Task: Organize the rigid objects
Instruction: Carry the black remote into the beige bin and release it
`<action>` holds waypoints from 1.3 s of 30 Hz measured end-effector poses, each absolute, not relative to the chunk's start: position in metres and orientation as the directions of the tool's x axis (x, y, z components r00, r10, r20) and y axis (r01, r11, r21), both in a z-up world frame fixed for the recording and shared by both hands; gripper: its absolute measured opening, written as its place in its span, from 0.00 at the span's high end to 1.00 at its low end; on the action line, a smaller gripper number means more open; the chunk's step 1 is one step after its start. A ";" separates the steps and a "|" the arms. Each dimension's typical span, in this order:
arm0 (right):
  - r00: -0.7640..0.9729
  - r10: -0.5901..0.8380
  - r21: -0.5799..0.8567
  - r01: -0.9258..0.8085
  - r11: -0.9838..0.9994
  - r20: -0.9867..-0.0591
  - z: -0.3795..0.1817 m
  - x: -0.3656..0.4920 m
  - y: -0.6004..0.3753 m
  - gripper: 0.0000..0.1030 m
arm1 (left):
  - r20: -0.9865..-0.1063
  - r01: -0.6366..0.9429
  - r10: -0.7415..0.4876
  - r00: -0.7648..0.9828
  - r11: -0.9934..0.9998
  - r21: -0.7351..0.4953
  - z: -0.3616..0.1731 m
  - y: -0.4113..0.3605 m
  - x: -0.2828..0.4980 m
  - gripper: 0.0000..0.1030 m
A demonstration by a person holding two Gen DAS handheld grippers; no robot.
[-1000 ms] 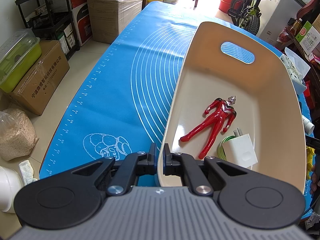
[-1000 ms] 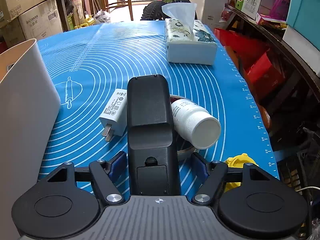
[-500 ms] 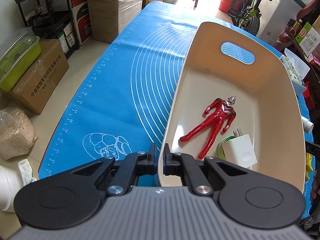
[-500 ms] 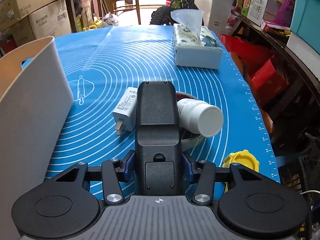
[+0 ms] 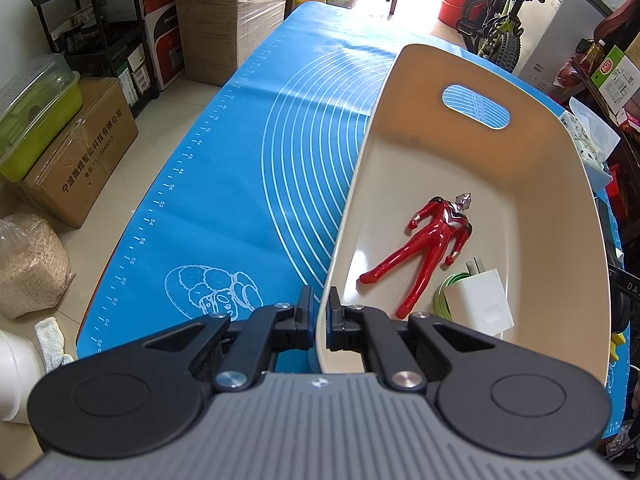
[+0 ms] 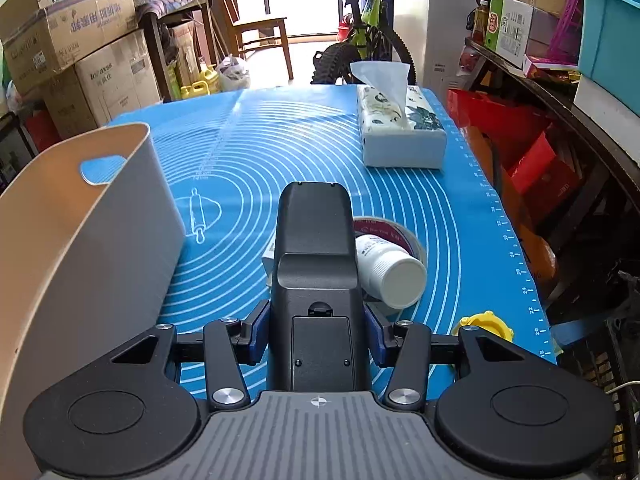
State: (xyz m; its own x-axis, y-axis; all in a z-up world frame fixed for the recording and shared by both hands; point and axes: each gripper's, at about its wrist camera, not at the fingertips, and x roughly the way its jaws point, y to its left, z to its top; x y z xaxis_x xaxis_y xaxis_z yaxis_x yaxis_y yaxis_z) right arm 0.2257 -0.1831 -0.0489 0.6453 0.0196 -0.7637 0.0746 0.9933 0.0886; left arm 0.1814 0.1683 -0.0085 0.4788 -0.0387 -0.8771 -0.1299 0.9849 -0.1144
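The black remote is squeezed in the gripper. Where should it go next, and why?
Probably sideways to the left, over the bin's open top. The right hand-held gripper is shut on the remote and holds it above the blue mat, while the left hand-held gripper pinches the bin's wall. A red toy figure and a white charger already lie inside.

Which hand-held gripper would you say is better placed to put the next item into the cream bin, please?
The right hand-held gripper: it already clamps the black remote, beside the cream bin. The left hand-held gripper is pinching the bin's rim, steadying it.
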 end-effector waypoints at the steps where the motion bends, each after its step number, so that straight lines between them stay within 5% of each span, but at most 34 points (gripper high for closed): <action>1: 0.648 0.019 0.090 0.077 0.993 -0.761 -0.048 0.226 -0.183 0.47 | -0.877 -0.130 -0.039 0.479 0.985 -0.115 -0.009 0.168 0.181 0.93; 16: 0.699 0.034 0.108 0.062 0.992 -0.714 -0.023 0.215 -0.179 0.47 | -0.877 -0.130 -0.039 0.479 0.985 -0.114 -0.008 0.169 0.181 0.93; 29: 0.770 0.166 0.129 -0.109 0.986 -0.617 0.041 0.210 -0.131 0.47 | -0.877 -0.130 -0.040 0.479 0.985 -0.115 -0.008 0.169 0.181 0.93; 39: 0.729 0.274 0.136 -0.244 0.960 -0.627 0.046 0.218 -0.062 0.47 | -0.877 -0.129 -0.040 0.478 0.985 -0.115 -0.008 0.169 0.181 0.93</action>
